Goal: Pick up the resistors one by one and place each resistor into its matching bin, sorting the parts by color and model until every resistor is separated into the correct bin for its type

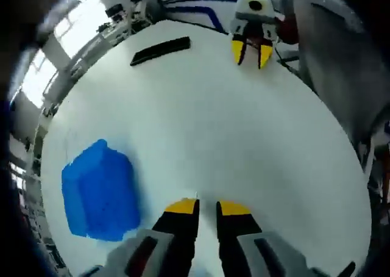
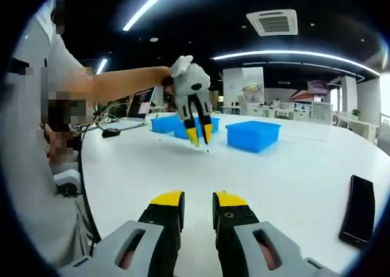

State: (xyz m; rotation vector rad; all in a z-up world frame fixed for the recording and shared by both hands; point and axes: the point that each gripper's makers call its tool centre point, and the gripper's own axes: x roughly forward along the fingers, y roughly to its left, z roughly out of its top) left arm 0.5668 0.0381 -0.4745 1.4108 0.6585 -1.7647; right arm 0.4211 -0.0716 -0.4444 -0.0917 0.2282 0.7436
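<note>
Left gripper view first: the left gripper (image 1: 207, 207) sits at the bottom edge, yellow-tipped jaws a narrow gap apart with nothing between them, hanging over the white table (image 1: 244, 143). Just to its left, a blue bin (image 1: 100, 191) rests on the tabletop. Far across the table, a black phone-like slab (image 1: 161, 50) lies flat, and the right gripper (image 1: 251, 55) hangs tips-down near the far edge, its jaws slightly parted.

Over to the right gripper view: the right gripper (image 2: 198, 199) is closest, jaws a slim gap apart and empty. Beyond it, a person's arm (image 2: 125, 82) holds the left gripper (image 2: 200, 136) above the table, tips down. Behind it stand blue bins (image 2: 253, 135). The black slab (image 2: 358, 211) lies at right. Resistors are too small to make out in either view.
</note>
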